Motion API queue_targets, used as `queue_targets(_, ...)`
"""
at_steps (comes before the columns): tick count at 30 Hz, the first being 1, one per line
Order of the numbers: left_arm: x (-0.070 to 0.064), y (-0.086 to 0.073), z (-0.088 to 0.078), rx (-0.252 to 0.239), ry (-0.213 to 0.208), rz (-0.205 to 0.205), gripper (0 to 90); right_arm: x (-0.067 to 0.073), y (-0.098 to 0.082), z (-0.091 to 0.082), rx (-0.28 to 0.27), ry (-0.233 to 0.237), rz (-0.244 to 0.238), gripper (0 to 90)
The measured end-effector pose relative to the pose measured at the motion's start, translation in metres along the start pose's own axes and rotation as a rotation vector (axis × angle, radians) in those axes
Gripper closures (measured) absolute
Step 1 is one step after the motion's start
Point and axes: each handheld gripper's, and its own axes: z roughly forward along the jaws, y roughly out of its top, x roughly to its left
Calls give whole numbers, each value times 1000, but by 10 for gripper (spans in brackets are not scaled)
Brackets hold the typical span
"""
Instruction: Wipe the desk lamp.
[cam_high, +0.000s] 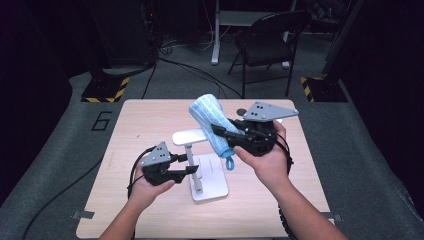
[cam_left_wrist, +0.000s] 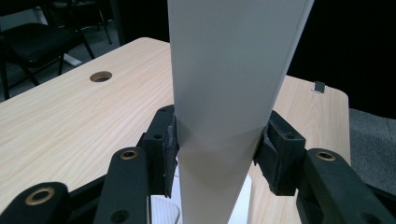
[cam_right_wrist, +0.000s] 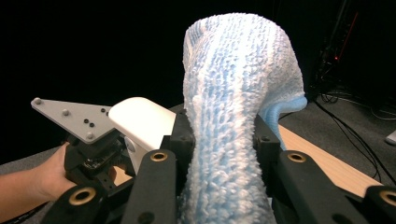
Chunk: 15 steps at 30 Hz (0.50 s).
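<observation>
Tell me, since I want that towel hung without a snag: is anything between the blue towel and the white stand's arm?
Nothing visible. The right hand-held gripper holds the blue towel just above the arm of the white stand, whose post the left hand-held gripper clamps.

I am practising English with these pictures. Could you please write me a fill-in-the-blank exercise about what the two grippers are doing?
1. The right gripper is shut on a rolled blue ____.
2. The left gripper clamps the ____ of the white stand.
3. The stand rests on a ____ table.
4. Behind the table stands a black ____.

Missing words: towel; post; wooden; chair
</observation>
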Motion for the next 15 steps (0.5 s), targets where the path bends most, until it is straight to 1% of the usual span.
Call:
queue_targets(4, 1, -1, -2, 2, -7, -3, 530, -4, -1, -4, 3, -10, 3, 691)
queue_targets(6, 2, -1, -3, -3, 0, -3, 530, -7, -2, -6, 6, -17, 2, 691)
queue_targets(8, 3, -2, -3, -7, -5, -4, 530, -9, -3, -8, 4, -22, 8, 691)
queue_targets(9, 3, -2, -4, -1, -16, -8, 530, -10, -3, -9, 1, -26, 12, 690)
queue_targets(12, 3, -3, -4, -2, -16, -8, 529, -15, -6, -14, -4, -36, 10, 690)
queue_targets(13, 3, -3, -3, -9, -15, -11, 529, -15, -6, -15, -1, -40, 20, 691)
queue_targets(15, 4, -3, -3, -9, -17, -12, 528, -18, -8, -18, -4, -45, 20, 690)
